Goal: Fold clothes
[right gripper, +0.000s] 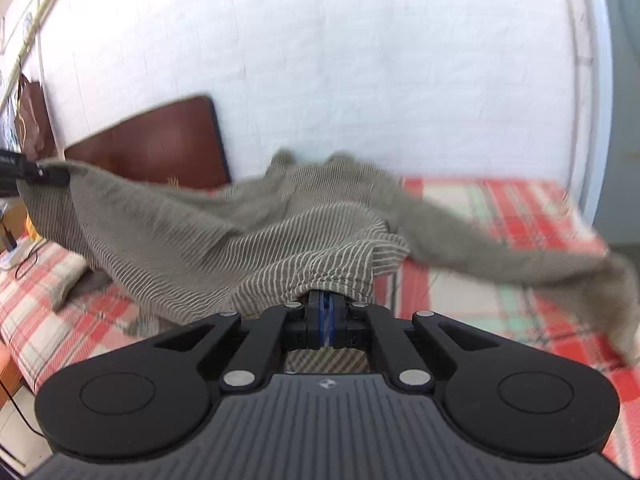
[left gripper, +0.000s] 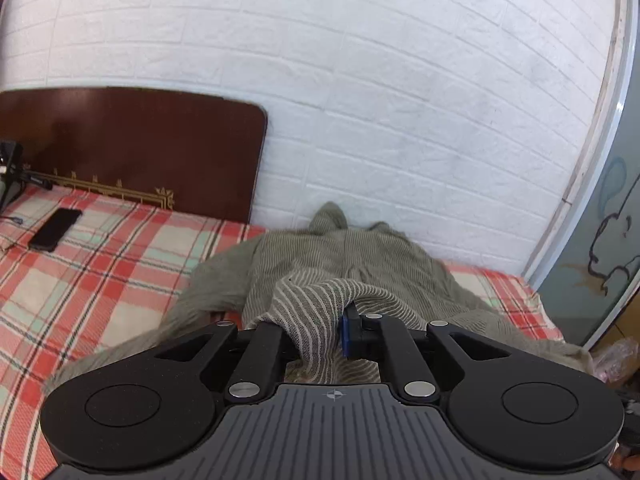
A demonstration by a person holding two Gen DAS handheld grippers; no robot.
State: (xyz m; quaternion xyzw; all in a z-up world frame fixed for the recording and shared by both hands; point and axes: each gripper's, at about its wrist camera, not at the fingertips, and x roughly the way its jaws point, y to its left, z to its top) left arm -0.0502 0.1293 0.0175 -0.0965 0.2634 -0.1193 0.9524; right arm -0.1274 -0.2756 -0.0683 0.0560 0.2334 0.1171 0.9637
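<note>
- Striped garment [right gripper: 224, 224] is being lifted off bed [left gripper: 100, 248].
- Right gripper [right gripper: 325, 320] is being pinched on hem; left gripper [left gripper: 320, 336] partly spread, cloth between.
- Left grip should be tightened, tension kept even.

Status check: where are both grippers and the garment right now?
Left gripper and right gripper each clamped on the striped garment's hem. Hem lifted, rest draped on the plaid bed. Phone near the headboard, clear of the garment.
</note>
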